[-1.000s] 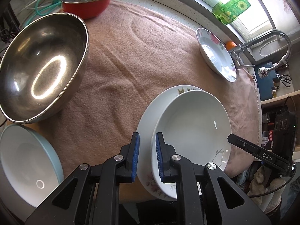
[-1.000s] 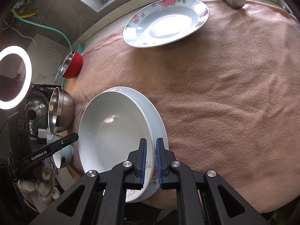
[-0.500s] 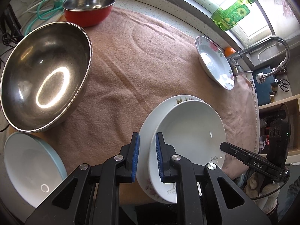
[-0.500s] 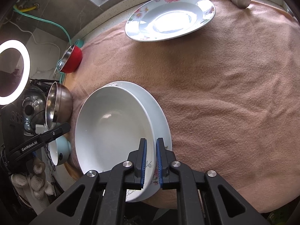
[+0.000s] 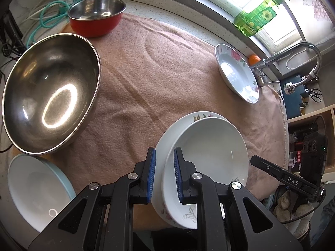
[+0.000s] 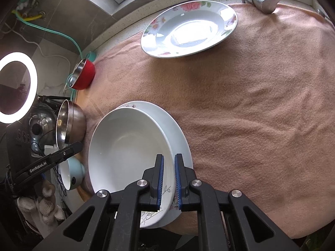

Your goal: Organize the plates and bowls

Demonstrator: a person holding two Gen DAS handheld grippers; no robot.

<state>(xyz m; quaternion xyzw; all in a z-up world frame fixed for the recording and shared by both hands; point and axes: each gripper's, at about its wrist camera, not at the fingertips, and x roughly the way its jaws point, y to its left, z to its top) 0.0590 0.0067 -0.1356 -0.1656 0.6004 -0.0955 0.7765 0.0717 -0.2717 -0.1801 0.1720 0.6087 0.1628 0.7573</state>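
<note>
As both grippers clamp the stacked plates point(image 5: 206, 156) – left gripper point(image 5: 163, 175), right gripper point(image 6: 167, 179) – carrying toward the floral plate point(image 6: 189, 28) at twelve o'clock seemingly follows.

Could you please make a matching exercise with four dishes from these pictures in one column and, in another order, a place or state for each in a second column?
Things:
1. red bowl
2. big steel bowl
3. flowered plate
4. two stacked white plates

Places or states:
A. gripped at the rim by both grippers
B. alone on the cloth, close to the tap
C. at the far edge of the cloth, beside the green hose
D. empty, next to the light blue bowl

Right pairs: 1-C, 2-D, 3-B, 4-A
</note>
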